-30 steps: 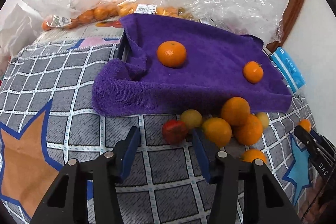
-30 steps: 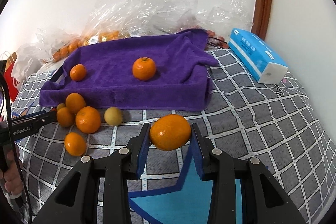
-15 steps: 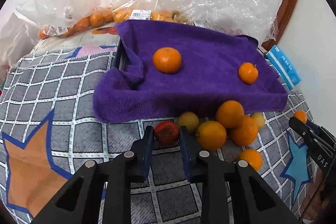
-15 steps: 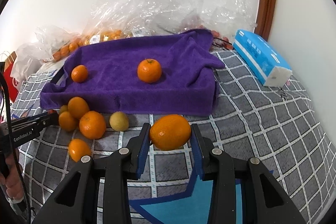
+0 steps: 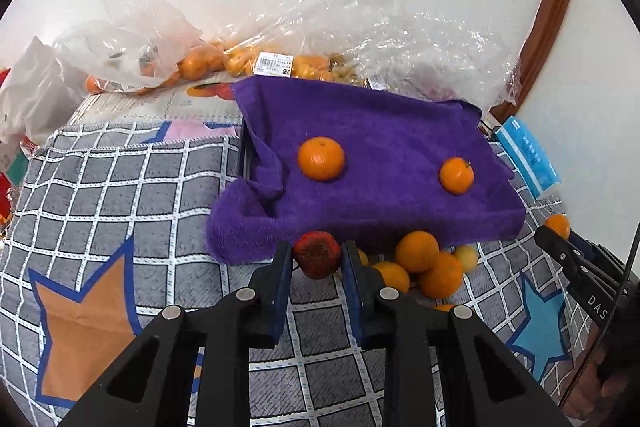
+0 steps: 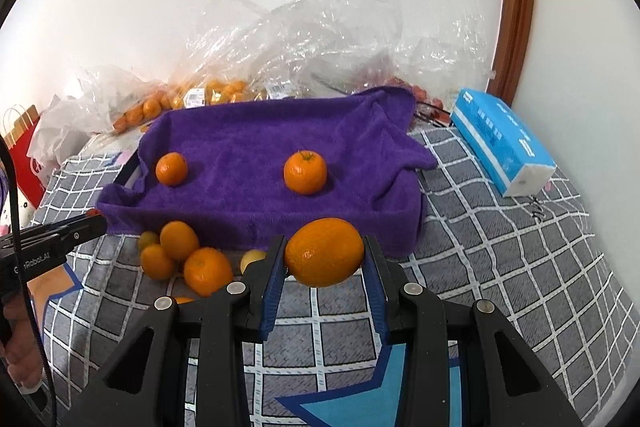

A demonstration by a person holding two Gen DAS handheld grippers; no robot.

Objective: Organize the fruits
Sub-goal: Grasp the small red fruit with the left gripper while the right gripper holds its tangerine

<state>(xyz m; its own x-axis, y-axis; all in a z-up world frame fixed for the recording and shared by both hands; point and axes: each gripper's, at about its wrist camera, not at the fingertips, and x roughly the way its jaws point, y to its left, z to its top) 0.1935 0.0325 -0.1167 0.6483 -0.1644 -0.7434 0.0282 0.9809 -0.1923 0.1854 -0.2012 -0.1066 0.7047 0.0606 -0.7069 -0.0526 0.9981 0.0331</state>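
Now the left gripper (image 5: 317,261) has closed on the small red fruit (image 5: 317,259), which a second ago lay on the checked blanket (image 5: 120,187) ahead of open jaws; the fruit sits pinched between the blue pads and appears lifted clear of the cloth, just in front of the near edge of the purple towel (image 5: 380,147). That suggests the pick is done and the carry to the towel-lined tray comes next. This gripper points steeply down and forward, its fingers level with each other. Moving right, two oranges (image 5: 321,159) already rest on the towel, well apart, and a loose cluster of oranges (image 5: 418,251) waits on the blanket beside the towel's front edge. Further right, the right gripper (image 6: 324,255) keeps its hold on a large orange (image 6: 325,251), raised a little higher than before, angled down toward the towel's front right corner, beside the blue tissue pack (image 6: 500,143).
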